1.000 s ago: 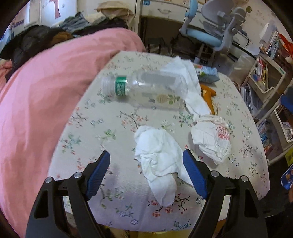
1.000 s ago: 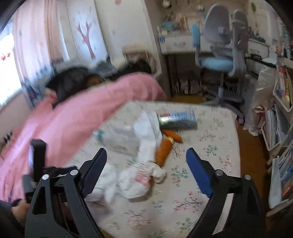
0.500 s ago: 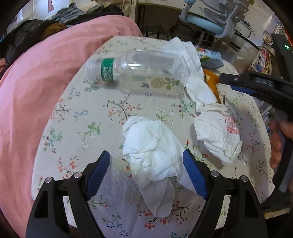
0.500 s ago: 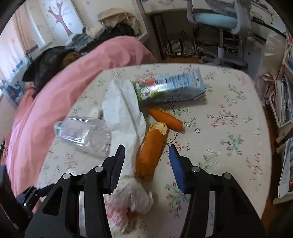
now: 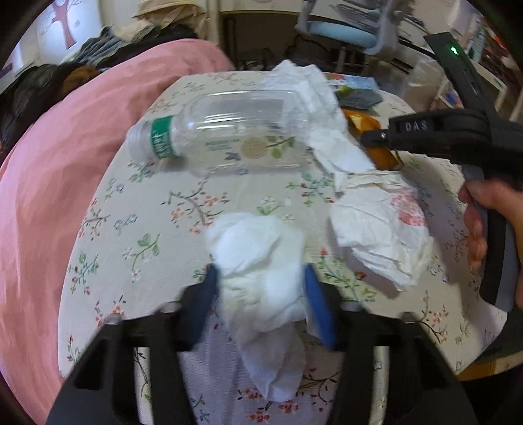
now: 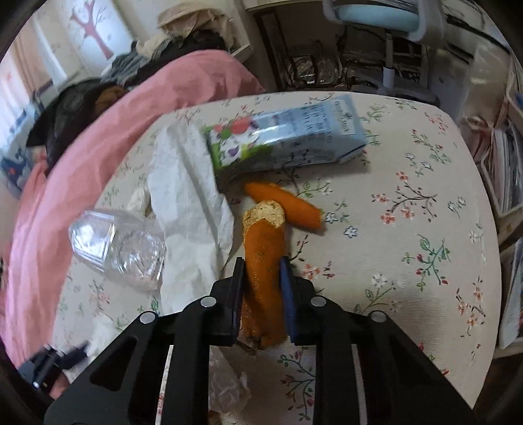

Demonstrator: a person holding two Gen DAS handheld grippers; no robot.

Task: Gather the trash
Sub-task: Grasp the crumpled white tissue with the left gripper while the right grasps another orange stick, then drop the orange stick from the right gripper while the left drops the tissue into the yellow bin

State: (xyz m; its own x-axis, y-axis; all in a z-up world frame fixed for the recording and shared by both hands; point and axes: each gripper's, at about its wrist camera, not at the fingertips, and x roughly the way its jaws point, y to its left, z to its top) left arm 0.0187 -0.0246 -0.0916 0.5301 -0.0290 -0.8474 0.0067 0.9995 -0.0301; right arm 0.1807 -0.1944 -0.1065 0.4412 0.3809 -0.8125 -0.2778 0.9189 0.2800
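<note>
Trash lies on a floral tablecloth (image 5: 137,235). My left gripper (image 5: 261,281) is shut on a crumpled white tissue (image 5: 258,258). My right gripper (image 6: 261,281) is shut on a long orange peel (image 6: 263,258); it also shows in the left wrist view (image 5: 379,137), reaching in from the right. An empty clear plastic bottle (image 5: 225,130) lies on its side, also seen in the right wrist view (image 6: 117,251). Another crumpled tissue with red print (image 5: 382,229) lies right of my left gripper. A white paper (image 6: 186,202), a second orange peel (image 6: 284,204) and a blue carton (image 6: 287,134) lie farther back.
A pink blanket (image 5: 49,170) covers the bed at the table's left edge. A blue office chair (image 6: 379,16) and a desk stand behind the table. Shelves with books (image 6: 503,170) stand at the right. The person's hand (image 5: 483,222) holds the right gripper's handle.
Both grippers moved forward over the table and closed: the left onto the white tissue, the right onto the long orange peel.
</note>
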